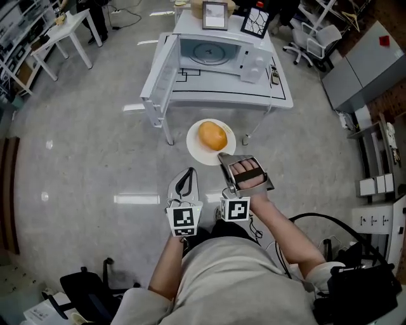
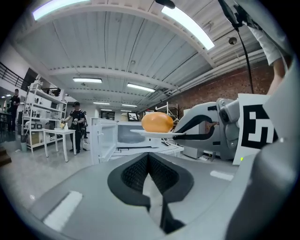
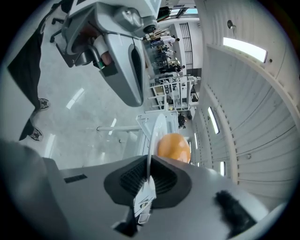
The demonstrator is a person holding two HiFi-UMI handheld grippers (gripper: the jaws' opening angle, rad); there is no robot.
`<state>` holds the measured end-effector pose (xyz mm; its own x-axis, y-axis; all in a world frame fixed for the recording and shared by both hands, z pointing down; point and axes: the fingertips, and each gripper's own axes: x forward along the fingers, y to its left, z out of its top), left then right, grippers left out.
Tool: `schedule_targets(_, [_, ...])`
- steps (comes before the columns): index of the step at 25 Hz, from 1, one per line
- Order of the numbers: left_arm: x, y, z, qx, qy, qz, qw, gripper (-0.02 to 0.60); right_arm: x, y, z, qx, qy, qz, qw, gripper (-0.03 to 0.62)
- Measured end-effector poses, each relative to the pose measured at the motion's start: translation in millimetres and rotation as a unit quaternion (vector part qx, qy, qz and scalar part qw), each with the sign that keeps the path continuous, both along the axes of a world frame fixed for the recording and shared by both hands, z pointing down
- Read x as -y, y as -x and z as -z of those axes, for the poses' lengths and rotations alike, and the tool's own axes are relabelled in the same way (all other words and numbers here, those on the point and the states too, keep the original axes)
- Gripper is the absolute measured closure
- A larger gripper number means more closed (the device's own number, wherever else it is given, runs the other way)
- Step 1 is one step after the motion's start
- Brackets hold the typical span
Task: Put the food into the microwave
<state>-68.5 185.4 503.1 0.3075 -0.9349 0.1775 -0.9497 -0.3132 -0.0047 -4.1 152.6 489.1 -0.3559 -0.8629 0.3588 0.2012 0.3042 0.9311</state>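
A round orange food item (image 1: pixel 212 134) lies on a white plate (image 1: pixel 198 151), held in the air in front of the table. My right gripper (image 1: pixel 223 158) is shut on the plate's near rim; in the right gripper view the plate (image 3: pixel 153 140) stands edge-on between the jaws with the food (image 3: pixel 173 147) beyond. The white microwave (image 1: pixel 216 54) sits on a white table (image 1: pixel 222 98), its door (image 1: pixel 160 76) swung open to the left. My left gripper (image 1: pixel 188 172) hangs shut and empty just left of the plate; its view shows the plate (image 2: pixel 154 133) and the food (image 2: pixel 157 122) ahead.
Small white items (image 1: pixel 252 68) stand on the table right of the microwave, and framed pictures (image 1: pixel 214 16) behind it. Another white table (image 1: pixel 60 35) is at the far left, an office chair (image 1: pixel 311 38) and grey cabinets (image 1: pixel 361 70) at the right. A person (image 2: pixel 76 124) stands far off.
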Motion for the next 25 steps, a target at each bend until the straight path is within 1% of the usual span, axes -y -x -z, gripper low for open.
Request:
schedule_targets(8, [9, 3, -1, -0.014, -0.001, -0.050, 0.9987, 0.574, 5, 4, 1, -0.005, -0.007, -0.046, 0.999, 0.569])
schedule_targets(12, [20, 3, -2, -0.021, 0.001, -0.059, 0.9980, 0.574, 11, 1, 1, -0.001, -0.008, -0.065, 0.998, 0.568])
schedule_targets(15, [29, -2, -4, -0.022, 0.003, -0.070, 0.9973, 0.574, 16, -1, -1, 0.000, -0.013, -0.070, 0.997, 0.568])
schedule_targets(20, [59, -9, -9, -0.023, 0.013, -0.068, 0.9973, 0.574, 42, -8, -9, -0.010, -0.011, -0.072, 0.997, 0.568])
schedule_targets(25, [98, -17, -5, -0.026, 0.004, -0.066, 0.9975, 0.574, 83, -18, -4, -0.005, -0.021, -0.067, 0.998, 0.568])
